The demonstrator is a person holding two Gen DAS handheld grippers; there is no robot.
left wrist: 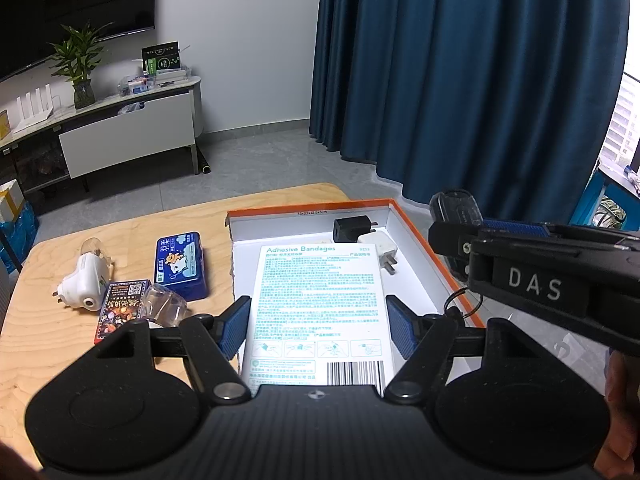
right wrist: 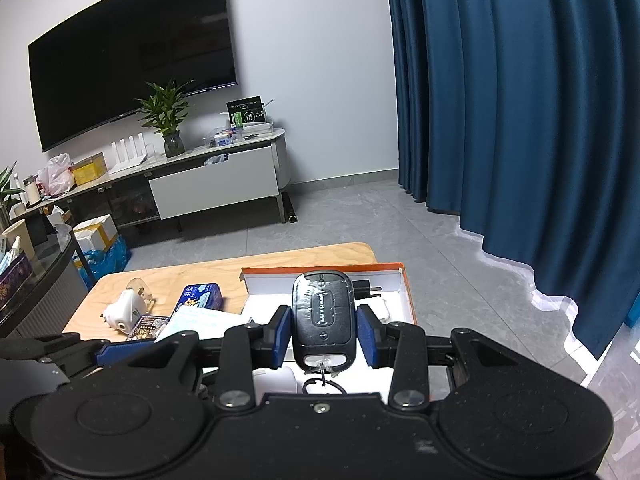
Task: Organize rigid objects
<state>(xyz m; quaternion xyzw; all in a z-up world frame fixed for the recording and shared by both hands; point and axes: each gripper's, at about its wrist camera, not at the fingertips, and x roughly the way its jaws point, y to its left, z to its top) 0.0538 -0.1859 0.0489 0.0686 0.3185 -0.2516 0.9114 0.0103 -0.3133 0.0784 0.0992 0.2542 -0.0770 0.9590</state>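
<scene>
Pale wood formed the worktop (left wrist: 52, 360) under both tools. Nearest, the left tool (left wrist: 316, 326) was clamped on a white Adhesive Bandages box (left wrist: 320, 300), held over the near end of the orange-rimmed tray (left wrist: 424, 236). At three o'clock, the right tool (right wrist: 324, 330) gripped a black remote (right wrist: 323, 316). Farther in the tray lay a black charger (left wrist: 354, 228) and a white one (left wrist: 378, 246). At ten o'clock sat a blue tin (left wrist: 182, 266).
</scene>
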